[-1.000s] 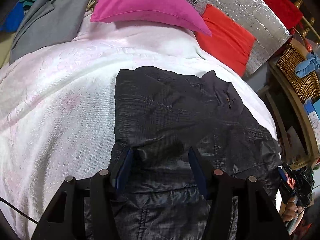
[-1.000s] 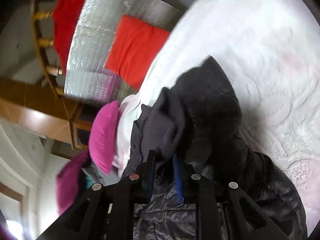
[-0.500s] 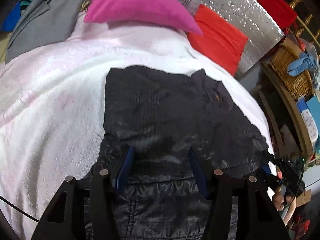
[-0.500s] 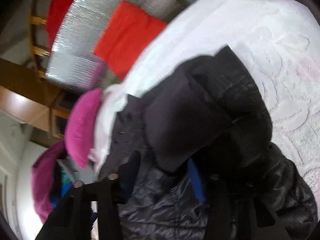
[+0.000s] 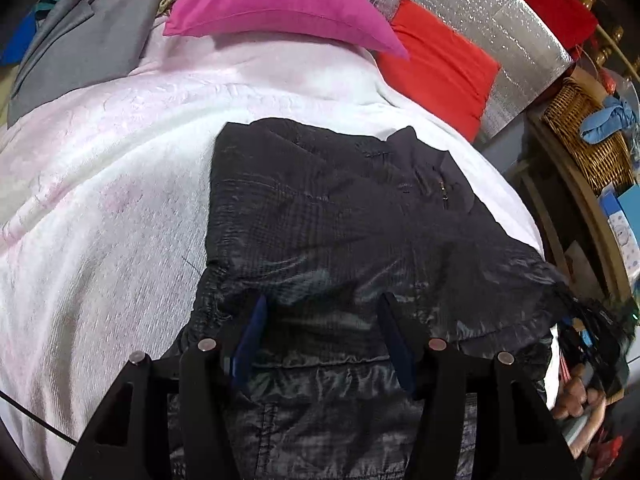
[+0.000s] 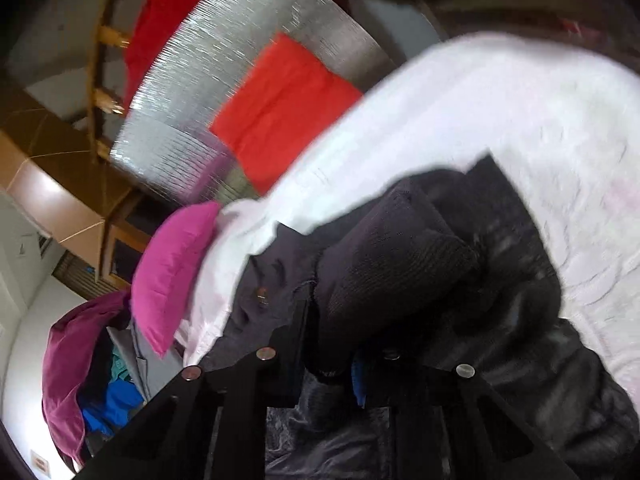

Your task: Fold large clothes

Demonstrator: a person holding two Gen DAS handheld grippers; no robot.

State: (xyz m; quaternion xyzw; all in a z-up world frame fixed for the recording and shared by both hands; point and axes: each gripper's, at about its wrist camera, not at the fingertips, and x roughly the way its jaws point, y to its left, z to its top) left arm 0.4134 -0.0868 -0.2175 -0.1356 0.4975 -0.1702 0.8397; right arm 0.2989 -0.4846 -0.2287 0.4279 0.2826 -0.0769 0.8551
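The black quilted jacket (image 5: pixel 332 240) lies spread on the white bedcover (image 5: pixel 100 208), reaching away from the left gripper (image 5: pixel 324 332) with its collar (image 5: pixel 432 168) at the far end and to that gripper's right. The left gripper hangs over the near part of the jacket with its blue-padded jaws standing apart, shiny fabric showing between them; whether the pads touch the cloth I cannot tell. At that gripper's far right, the right gripper (image 5: pixel 588 340) and the person's hand (image 5: pixel 580 400) sit at the jacket's edge. Seen from the right gripper (image 6: pixel 340 364), a dark fold of the jacket (image 6: pixel 400 264), ribbed like a cuff or collar, bunches up just ahead of the fingers, and the jaws are closing with that cloth caught between them. Beyond the jacket, at the head of the bed, rests a pink pillow (image 5: pixel 280 4), with a red cushion (image 5: pixel 436 68) to its right against a silver quilted panel (image 5: pixel 492 20). A grey garment (image 5: pixel 80 48) lies off to the far left, and a wicker basket (image 5: pixel 588 136) stands far right.
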